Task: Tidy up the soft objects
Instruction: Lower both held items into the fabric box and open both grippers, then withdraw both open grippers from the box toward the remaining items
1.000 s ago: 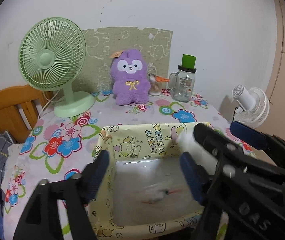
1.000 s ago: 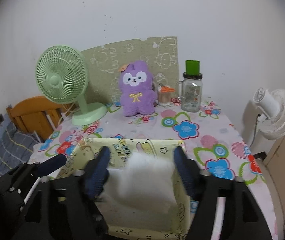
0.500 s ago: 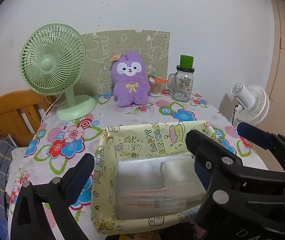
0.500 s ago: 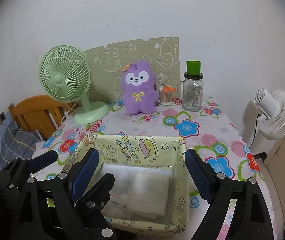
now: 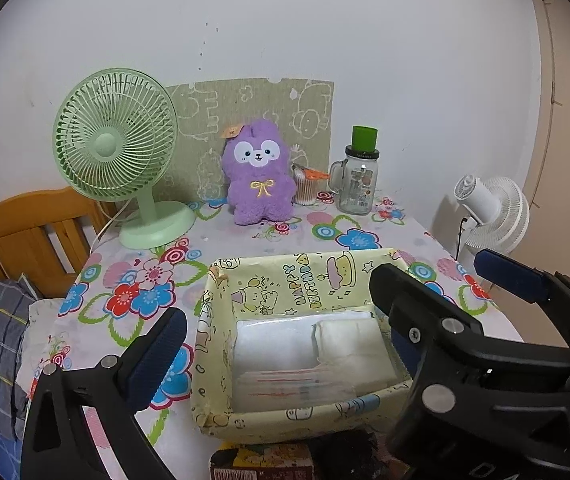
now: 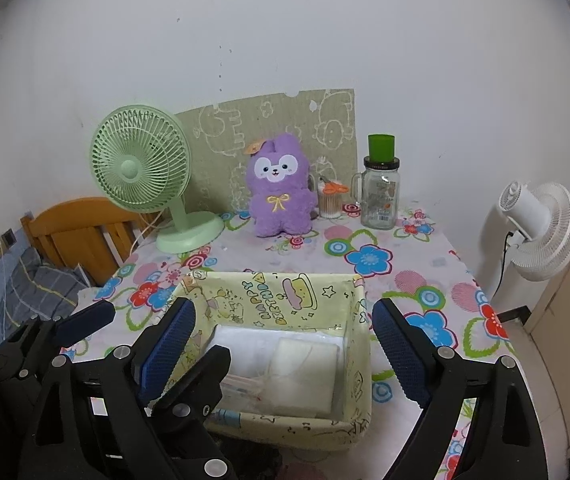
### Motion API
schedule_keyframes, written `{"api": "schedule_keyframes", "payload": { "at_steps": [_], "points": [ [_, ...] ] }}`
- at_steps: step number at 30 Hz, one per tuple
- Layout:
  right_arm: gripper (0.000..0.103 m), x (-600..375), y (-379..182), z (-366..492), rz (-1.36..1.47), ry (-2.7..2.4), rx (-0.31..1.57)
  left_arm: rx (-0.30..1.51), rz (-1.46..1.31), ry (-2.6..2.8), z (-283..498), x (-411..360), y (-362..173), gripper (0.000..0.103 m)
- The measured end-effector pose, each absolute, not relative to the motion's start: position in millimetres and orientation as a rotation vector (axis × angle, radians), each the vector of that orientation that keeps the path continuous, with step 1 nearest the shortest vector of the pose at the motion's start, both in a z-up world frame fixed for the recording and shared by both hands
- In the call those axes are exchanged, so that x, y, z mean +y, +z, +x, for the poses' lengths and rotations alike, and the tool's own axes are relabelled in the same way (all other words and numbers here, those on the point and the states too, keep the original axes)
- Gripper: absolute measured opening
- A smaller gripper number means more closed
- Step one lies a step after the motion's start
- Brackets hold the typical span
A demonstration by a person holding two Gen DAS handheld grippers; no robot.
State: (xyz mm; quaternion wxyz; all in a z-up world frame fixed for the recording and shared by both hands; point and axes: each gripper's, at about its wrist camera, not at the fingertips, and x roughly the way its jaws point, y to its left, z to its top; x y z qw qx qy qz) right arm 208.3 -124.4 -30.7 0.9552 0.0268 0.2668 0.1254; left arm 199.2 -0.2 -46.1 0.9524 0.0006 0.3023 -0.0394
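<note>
"HAPPY BIRTHDAY" is printed in coloured, outlined capitals on the inner back wall of the pale yellow cartoon-patterned box [image 5: 305, 280], set beside a drawing of a cake; the same words are seen slanting on that wall in the right wrist view [image 6: 269, 300]. Small dark print is carried on a label on the glass jar [image 5: 355, 186] with the green lid, but it is too small to be read, and lettering on its black collar is likewise illegible. Moulded letters, seemingly "DA", are partly seen at the bottom edge on the black body of the right gripper [image 5: 481, 470], cut off by the frame
</note>
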Motion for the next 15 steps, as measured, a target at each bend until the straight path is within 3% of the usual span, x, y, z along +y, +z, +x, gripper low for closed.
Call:
{"api": "schedule_keyframes", "payload": {
  "at_steps": [15],
  "points": [
    [0.099,-130.1,-13.4,178.1,0.038,0.213,0.507,0.584,-0.007,-0.08,171.4,-4.1,-32.3,0.103]
  ]
}}
